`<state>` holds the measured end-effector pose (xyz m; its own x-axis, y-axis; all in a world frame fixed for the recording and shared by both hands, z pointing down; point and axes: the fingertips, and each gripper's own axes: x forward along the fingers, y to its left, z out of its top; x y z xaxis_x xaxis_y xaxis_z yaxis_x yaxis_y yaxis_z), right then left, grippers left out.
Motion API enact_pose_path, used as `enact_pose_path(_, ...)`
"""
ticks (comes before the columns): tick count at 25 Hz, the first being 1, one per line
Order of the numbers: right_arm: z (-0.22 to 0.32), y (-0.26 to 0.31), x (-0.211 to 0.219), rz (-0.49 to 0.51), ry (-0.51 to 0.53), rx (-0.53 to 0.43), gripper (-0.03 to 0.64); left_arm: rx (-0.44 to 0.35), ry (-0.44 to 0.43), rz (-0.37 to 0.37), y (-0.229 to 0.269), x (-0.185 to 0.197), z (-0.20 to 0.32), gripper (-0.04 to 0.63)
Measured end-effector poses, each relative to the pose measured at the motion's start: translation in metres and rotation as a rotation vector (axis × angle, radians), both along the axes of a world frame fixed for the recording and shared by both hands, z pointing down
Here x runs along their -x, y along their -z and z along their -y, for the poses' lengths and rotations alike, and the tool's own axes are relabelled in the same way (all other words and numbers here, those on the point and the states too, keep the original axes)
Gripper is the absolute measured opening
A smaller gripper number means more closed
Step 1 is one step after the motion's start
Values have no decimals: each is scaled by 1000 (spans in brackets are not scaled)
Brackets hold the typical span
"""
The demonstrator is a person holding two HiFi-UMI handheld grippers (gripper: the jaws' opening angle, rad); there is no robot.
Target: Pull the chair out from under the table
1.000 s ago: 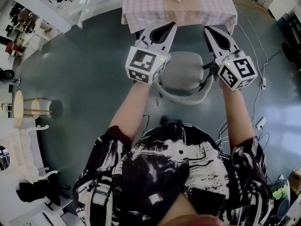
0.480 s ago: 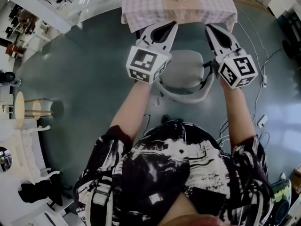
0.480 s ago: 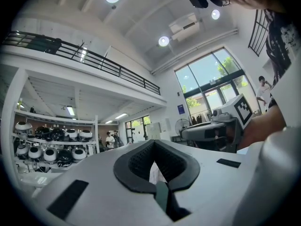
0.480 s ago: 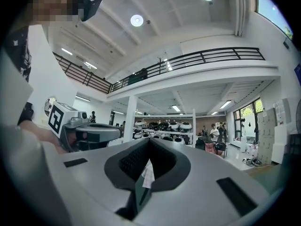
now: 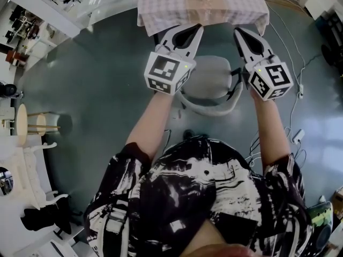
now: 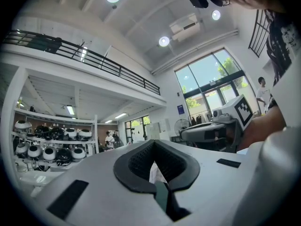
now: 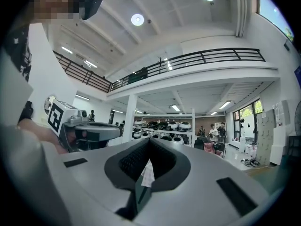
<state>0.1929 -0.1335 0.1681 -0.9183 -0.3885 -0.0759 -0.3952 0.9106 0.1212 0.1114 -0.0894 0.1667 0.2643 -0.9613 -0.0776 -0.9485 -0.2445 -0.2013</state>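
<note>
In the head view a grey chair (image 5: 210, 78) with a curved backrest (image 5: 206, 107) stands on the grey floor just in front of the table (image 5: 161, 12), which wears a checked cloth. My left gripper (image 5: 195, 29) is held above the chair's left side and my right gripper (image 5: 239, 32) above its right side. Both point level toward the table. The jaws of each are shut with nothing between them, as the left gripper view (image 6: 153, 143) and the right gripper view (image 7: 149, 141) confirm. Whether either gripper touches the chair I cannot tell.
Cables (image 5: 296, 84) and a white power strip (image 5: 296, 138) lie on the floor at the right. A round wooden stool (image 5: 22, 123) stands at the left. Shelves of round helmet-like objects (image 6: 47, 149) line the far wall, with people walking in the hall.
</note>
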Motion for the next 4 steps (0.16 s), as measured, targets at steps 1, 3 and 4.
enact_pose_path(1,0,0,0,-1,0,-1,-2,0,1,0,0,0,0,0)
enact_pose_path(3,-1,0,0,-1,-1,-3,-2,1,2,-1,0,0,-1,0)
enact_pose_path(4,-1,0,0,-2,-1,-4,-2,1,2,-1,-1,0,-1,-1)
